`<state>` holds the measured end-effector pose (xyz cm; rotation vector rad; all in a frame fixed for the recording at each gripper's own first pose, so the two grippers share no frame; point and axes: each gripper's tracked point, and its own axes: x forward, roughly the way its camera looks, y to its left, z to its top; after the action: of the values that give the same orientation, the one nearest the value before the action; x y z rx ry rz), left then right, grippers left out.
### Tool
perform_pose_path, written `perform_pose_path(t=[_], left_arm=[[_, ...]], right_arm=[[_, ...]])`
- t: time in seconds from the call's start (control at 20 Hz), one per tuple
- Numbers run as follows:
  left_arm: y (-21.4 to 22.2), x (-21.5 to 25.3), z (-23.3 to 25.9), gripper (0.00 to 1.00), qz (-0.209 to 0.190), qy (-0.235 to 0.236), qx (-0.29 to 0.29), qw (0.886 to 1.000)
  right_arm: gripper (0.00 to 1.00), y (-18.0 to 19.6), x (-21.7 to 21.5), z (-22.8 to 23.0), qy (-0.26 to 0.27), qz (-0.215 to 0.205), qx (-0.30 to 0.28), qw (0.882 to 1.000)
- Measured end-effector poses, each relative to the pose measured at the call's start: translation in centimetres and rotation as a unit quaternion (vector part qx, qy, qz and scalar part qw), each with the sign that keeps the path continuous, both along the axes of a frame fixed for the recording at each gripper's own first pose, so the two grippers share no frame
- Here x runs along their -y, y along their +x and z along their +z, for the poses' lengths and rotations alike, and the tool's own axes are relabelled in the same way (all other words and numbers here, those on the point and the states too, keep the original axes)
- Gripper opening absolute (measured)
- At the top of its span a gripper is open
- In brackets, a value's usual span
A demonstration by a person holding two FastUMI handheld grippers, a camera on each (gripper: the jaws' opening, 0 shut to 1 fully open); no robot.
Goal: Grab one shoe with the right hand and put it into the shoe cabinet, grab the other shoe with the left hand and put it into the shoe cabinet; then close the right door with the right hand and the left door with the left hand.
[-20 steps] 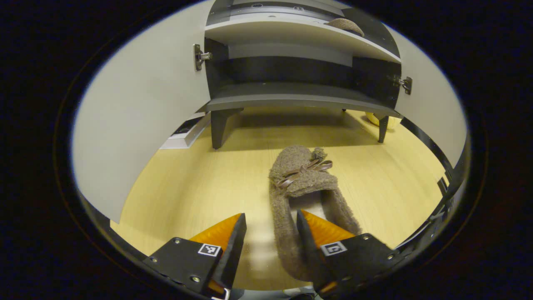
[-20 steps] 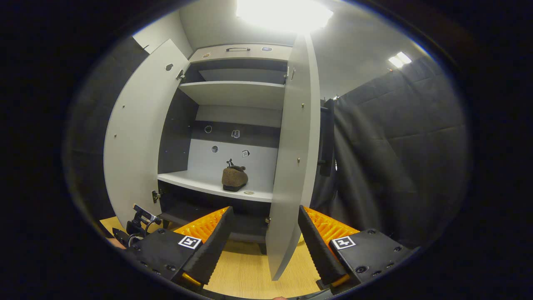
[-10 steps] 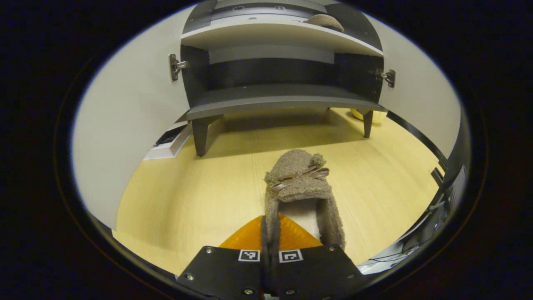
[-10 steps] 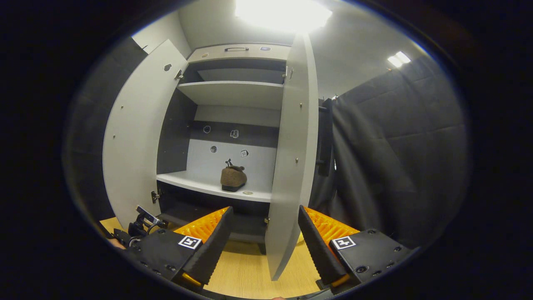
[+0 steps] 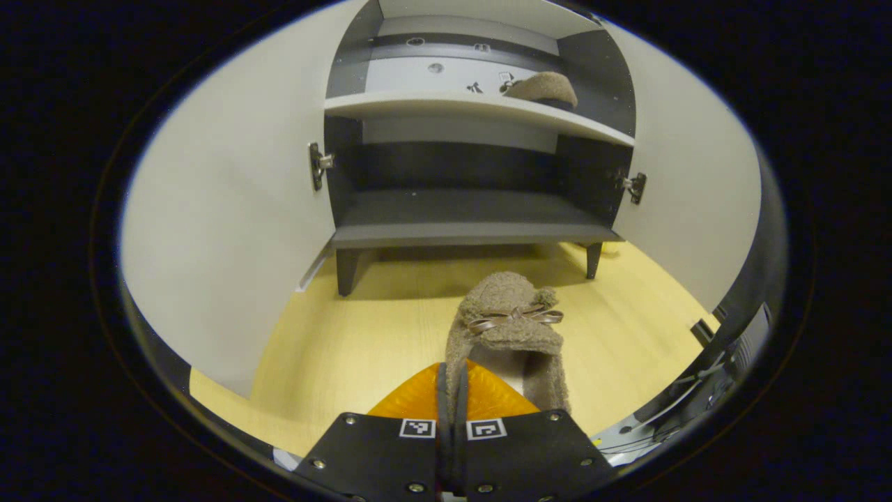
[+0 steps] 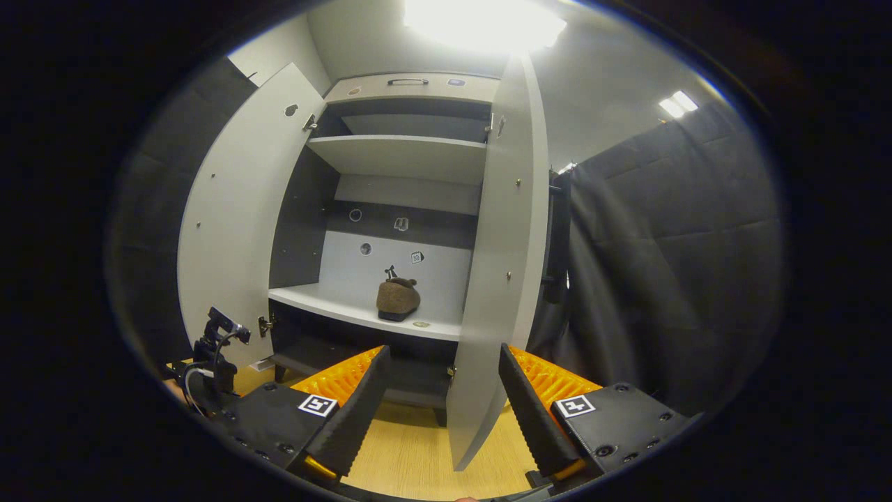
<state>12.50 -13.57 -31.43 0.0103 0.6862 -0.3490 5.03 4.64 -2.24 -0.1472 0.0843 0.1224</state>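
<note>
Lighting, as you see it: one blown-out white ceiling panel point(image 6: 481, 21) glares at the top of the right gripper view, with a smaller bright fixture point(image 6: 674, 104) beside it. Your left gripper view is evenly lit; a soft shadow lies on the pale yellow wood-grain floor point(image 5: 348, 335) beneath the grey open-doored shoe cabinet point(image 5: 467, 230). Fisheye curvature bends the edges; focus is sharp.

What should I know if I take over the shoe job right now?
Left tongs: shut on the second shoe, pinching its side wall above the floor.
Right tongs: open, holding nothing, near the right door.
First shoe sits on the cabinet's middle shelf.
Done: one shoe stored, other grabbed.
Left: put the second shoe in the cabinet, shut the right door, then the left door. Both stand open.
</note>
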Motion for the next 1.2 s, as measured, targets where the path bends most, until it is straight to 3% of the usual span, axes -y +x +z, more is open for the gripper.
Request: perform_pose_path(t=[0.65, 1.2], left_arm=[[5.8, 0.6, 18.0, 0.01, 0.028, -0.055, 0.136, 0.989], [15.0, 2.0, 26.5, 0.01, 0.055, -0.084, 0.200, 0.975]], right_arm=[[0.97, -0.6, 0.4, 1.5, -0.016, -0.001, 0.023, 1.000], [0.98, -0.4, 3.0, 2.4, -0.014, -0.027, 0.032, 0.999]])
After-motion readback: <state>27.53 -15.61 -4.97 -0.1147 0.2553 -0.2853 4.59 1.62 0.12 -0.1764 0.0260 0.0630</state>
